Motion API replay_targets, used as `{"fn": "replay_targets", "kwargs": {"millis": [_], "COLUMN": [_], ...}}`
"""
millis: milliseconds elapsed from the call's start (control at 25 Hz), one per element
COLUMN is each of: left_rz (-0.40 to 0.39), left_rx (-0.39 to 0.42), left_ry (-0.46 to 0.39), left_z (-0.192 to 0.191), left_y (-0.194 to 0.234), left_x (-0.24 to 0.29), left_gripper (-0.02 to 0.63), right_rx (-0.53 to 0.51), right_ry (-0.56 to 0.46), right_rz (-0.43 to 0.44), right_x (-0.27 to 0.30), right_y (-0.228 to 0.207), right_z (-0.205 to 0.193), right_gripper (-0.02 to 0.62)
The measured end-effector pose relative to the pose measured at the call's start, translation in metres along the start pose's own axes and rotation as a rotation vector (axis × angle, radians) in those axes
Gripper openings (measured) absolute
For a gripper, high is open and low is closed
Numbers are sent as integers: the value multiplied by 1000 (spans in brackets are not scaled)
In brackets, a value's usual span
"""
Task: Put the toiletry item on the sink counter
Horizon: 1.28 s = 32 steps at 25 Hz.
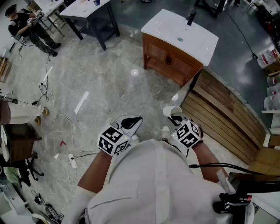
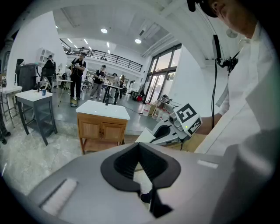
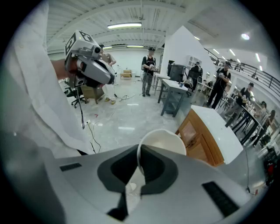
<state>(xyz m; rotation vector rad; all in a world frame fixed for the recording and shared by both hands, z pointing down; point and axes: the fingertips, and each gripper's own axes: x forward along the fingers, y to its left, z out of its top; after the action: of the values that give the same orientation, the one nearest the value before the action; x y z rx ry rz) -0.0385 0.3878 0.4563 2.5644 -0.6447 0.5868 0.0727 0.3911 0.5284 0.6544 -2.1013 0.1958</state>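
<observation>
Right gripper view shows the right gripper (image 3: pixel 139 162) pinching the rim of a white cup (image 3: pixel 164 142); the left gripper (image 2: pixel 139 148) is closed and empty. Far across the stone floor (image 1: pixel 109 83) stands the sink counter (image 1: pixel 168 26), with wooden decking (image 1: pixel 223 113) near its right

Two hand-held grippers: one left gripper (image 1: pixel 130 123) and one right gripper (image 1: pixel 175 117). One white cup (image 1: pixel 171 111). One wooden sink cabinet (image 1: pixel 169 60), carrying one white counter (image 1: pixel 168 27) and one faucet (image 1: pixel 190 17). One dark-legged table (image 1: pixel 89 9). One slatted wooden platform (image 1: pixel 223 114). One power strip (image 1: pixel 72 160) on the floor.
</observation>
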Motion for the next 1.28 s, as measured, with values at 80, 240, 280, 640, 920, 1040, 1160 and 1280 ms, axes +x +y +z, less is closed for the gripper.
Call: {"fn": "replay_targets", "kwargs": {"millis": [80,240,280,640,920,1040,1160,1280], "left_rz": [-2,-18,-22,-51,-50,-41,-26,-10], "left_rx": [-4,2,2,2,18,38,46,41], "left_ry": [-9,-5,1,22,44,38,28,17], "left_z": [-10,-28,-33,-21,36,65,88,112], "left_y": [10,27,32,60,102,120,134,153], "left_x": [-19,-47,-51,-18,31,57,80,100], "left_gripper": [6,6,6,6,6,6,6,6], "right_rx": [0,6,9,1,-141,-184,-193,-212], "right_ry": [7,15,17,57,47,43,38,40], "right_rz": [-11,-29,-29,42,78,97,124,125], "right_x": [11,32,37,57,76,83,89,96], "right_y": [11,29,33,12,-82,-121,-152,-189], "right_z": [11,32,36,40,68,78,81,85], "right_gripper": [11,11,11,11,11,11,11,11]}}
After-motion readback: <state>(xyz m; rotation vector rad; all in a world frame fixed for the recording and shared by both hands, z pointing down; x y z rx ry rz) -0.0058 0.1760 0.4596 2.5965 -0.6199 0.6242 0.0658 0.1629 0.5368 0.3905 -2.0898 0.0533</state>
